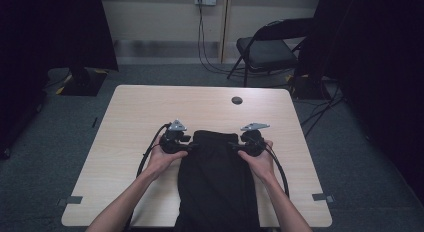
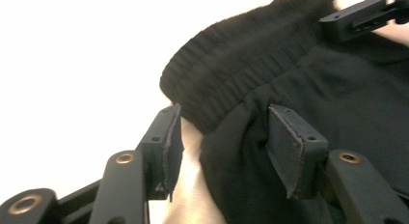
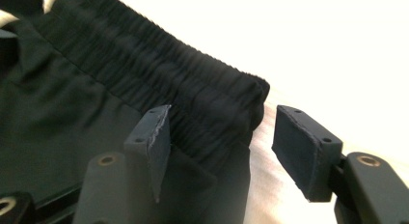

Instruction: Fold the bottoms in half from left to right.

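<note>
Hanging off the table's (image 1: pixel 125 142) near edge, black garment (image 1: pixel 217 187).

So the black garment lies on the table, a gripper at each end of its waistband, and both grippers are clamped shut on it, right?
Not clamped. In each gripper view the jaws stand apart around the waistband corner. The left gripper and right gripper are open; the rest is right, as the high view shows the garment on the table.
</note>
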The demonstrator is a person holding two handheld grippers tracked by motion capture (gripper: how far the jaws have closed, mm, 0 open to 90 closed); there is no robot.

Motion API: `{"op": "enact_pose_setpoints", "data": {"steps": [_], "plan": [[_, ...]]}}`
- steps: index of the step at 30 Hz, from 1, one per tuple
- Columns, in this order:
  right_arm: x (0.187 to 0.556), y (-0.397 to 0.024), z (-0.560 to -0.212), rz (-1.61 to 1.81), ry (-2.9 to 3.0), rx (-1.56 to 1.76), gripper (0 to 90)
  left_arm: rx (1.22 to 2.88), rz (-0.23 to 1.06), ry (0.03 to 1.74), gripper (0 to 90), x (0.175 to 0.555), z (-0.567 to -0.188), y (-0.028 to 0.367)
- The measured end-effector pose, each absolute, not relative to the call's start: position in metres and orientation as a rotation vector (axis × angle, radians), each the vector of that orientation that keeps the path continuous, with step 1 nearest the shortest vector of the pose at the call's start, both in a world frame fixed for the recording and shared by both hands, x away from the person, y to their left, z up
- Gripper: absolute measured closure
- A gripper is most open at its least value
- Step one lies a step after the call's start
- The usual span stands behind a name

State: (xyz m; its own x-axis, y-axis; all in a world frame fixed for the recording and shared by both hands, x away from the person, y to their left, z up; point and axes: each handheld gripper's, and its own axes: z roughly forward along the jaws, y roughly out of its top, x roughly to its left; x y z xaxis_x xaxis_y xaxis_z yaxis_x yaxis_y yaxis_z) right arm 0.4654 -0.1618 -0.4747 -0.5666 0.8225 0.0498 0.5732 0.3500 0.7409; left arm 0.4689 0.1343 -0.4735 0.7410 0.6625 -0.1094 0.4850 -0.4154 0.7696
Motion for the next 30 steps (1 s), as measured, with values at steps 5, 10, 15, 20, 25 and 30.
{"op": "enact_pose_setpoints", "data": {"steps": [5,10,15,20,25,30], "plan": [[0.474,-0.161,-0.493,1.032,2.306,1.282,33.4,2.145,0.267,0.868,49.2,0.474,-0.485,0.127],[0.476,-0.16,-0.495,1.052,2.296,1.267,34.2,2.153,0.281,0.867,52.9,0.474,-0.491,0.128],[0.473,-0.158,-0.494,1.087,2.328,1.245,63.4,2.127,0.263,0.868,55.4,0.474,-0.496,0.132],[0.47,-0.156,-0.493,1.125,2.371,1.244,75.0,2.112,0.24,0.849,41.3,0.473,-0.498,0.13],[0.467,-0.156,-0.49,1.162,2.386,1.265,77.7,2.116,0.274,0.85,52.4,0.472,-0.498,0.129],[0.464,-0.156,-0.482,1.2,2.364,1.263,78.2,2.085,0.169,0.869,75.6,0.473,-0.497,0.131]]}}
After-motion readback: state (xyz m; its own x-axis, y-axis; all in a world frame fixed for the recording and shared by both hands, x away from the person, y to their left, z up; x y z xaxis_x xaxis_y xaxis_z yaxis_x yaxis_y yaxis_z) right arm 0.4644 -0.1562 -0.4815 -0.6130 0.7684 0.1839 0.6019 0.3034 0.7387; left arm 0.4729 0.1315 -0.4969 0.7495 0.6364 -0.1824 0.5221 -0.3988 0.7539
